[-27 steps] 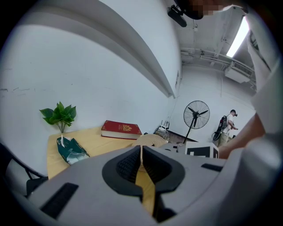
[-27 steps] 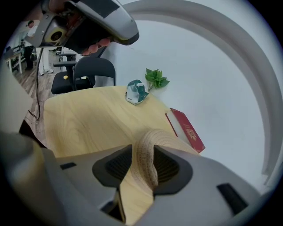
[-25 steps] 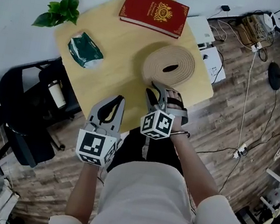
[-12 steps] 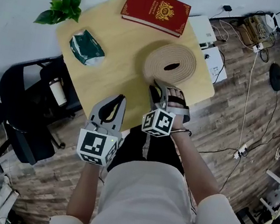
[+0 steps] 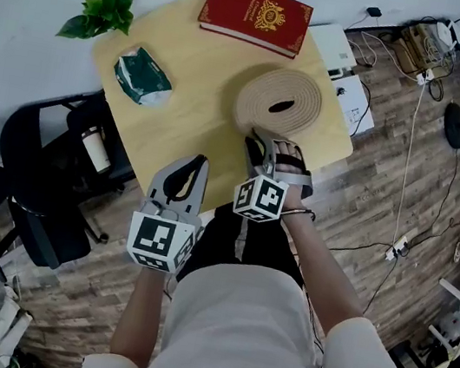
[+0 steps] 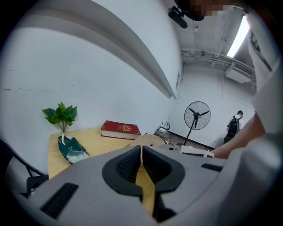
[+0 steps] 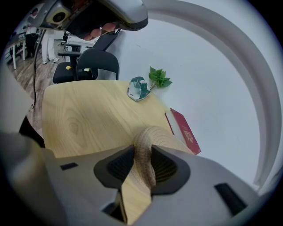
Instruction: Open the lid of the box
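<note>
The round woven box (image 5: pixel 278 103) sits on the wooden worktop (image 5: pixel 177 134), near the edge by the person, and its lid is on. The right gripper (image 5: pixel 263 146) is at the near side of the box. Its jaws are closing, the woven rim is between them, and both pads touch it. The left gripper (image 5: pixel 196 164) hangs over the worktop's edge with its jaws together and holds nothing. A red book (image 5: pixel 255 17), a green packet (image 5: pixel 143 77) and a small plant (image 5: pixel 101 13) are farther back.
</note>
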Motion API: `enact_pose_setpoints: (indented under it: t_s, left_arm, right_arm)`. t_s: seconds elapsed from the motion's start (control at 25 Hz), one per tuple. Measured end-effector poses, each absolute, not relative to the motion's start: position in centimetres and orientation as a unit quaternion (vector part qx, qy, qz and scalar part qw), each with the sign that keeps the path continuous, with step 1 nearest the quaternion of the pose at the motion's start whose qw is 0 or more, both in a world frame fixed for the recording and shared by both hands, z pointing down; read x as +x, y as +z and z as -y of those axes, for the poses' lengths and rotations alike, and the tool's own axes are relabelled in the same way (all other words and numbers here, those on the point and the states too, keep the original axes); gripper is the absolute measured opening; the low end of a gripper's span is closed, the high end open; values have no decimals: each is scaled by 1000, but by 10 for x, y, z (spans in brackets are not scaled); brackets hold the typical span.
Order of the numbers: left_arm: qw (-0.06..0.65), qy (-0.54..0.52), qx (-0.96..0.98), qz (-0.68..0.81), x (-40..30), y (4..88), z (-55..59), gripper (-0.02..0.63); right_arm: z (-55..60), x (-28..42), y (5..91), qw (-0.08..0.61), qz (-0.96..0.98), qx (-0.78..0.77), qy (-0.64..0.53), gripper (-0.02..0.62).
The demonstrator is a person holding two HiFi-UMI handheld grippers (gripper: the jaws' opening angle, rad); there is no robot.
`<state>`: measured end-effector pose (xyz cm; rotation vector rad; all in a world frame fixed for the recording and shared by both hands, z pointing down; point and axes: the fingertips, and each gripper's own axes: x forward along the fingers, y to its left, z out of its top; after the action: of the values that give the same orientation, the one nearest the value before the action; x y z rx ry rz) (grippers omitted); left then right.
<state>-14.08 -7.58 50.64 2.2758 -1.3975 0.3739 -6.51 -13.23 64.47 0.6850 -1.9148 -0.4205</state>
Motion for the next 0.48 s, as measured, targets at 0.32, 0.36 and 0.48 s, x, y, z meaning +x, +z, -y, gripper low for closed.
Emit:
enact_pose_setpoints:
  t_s: [0.32,0.36,0.48]
  left_arm:
    - [219,133,825,505,-140,505,75,15]
    - [219,132,825,505,-140,504,75,15]
    - [219,131,825,505,-141,505,74,15]
  right_arm:
    - [133,-64,645,506,797,285,-165,115]
    - [133,-65,644,506,798,285,-163,114]
    - [132,-65,643,503,802,284,-154,110]
